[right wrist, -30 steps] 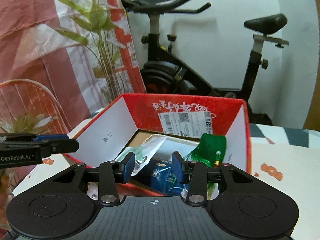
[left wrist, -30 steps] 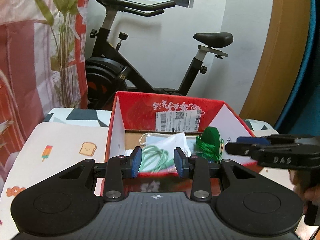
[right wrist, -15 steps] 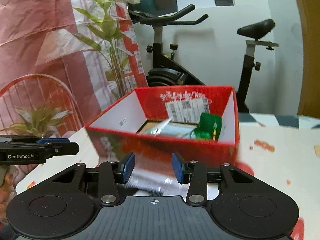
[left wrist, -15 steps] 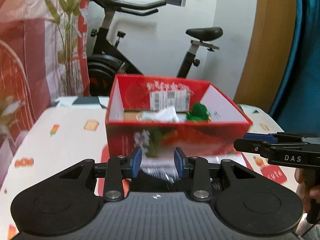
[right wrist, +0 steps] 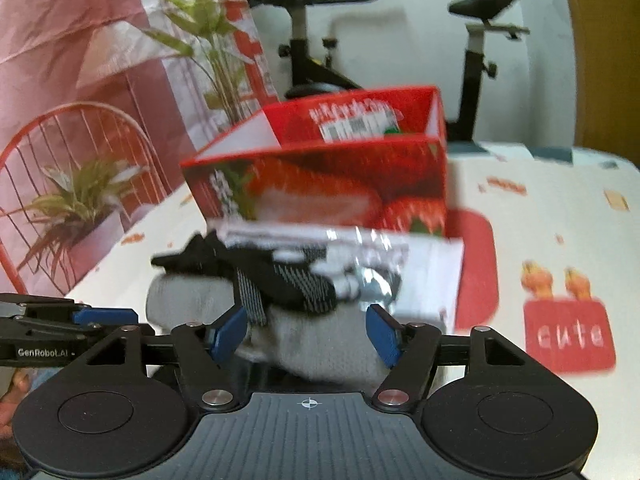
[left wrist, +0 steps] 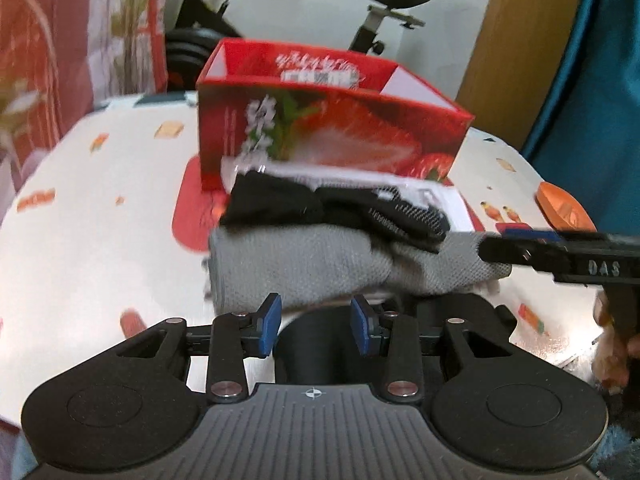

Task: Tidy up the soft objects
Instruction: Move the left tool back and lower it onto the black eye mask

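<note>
Centrally, a grey folded cloth (left wrist: 304,268) lies under black socks (right wrist: 280,280) before the red box (left wrist: 332,136) on the surface (left wrist: 100,248). Both claws, left (left wrist: 316,320) and right (right wrist: 307,330), have just been opening, empty, likely for grasping.

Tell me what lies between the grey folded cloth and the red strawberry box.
In both wrist views, black socks rest on the grey folded cloth, with a white packet behind them, before the red strawberry box.

Coarse knit grey cloth (left wrist: 304,268), glossy cardboard box (left wrist: 332,136)
</note>
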Demonstrator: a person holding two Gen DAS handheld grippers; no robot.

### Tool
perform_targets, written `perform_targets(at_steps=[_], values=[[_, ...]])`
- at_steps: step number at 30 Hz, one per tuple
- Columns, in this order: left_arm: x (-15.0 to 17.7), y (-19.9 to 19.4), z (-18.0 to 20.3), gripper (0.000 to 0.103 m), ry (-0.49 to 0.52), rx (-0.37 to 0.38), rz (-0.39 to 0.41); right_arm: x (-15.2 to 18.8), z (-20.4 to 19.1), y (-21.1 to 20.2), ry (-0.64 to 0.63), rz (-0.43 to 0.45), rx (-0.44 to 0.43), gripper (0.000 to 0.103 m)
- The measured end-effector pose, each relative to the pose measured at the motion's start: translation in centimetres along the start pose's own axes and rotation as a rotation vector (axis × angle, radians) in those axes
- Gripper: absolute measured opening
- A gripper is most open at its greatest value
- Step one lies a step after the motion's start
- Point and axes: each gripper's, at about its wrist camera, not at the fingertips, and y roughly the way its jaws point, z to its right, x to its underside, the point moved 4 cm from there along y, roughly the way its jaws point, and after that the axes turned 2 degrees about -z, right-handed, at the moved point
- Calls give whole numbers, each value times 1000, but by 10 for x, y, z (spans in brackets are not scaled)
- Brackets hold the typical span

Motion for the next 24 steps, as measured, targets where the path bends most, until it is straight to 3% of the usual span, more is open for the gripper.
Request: perform_targets(at_steps=[5,14,18,20,24], values=[[12,2,-6,52,-79,20,-24,21,9,-1,23,-64,61,67],[28,11,-12,52,-153,20,-66,47,19,9,20,-190,201,79],[29,14,-13,52,-166,24,-76,57,18,19,13,-260,217,81],[30,17,-12,52,-163,24,-85,59,18,21,21,-267,208,87],[33,19,-8,52,-140,23,-98,60,16,22,18,-271,203,88]])
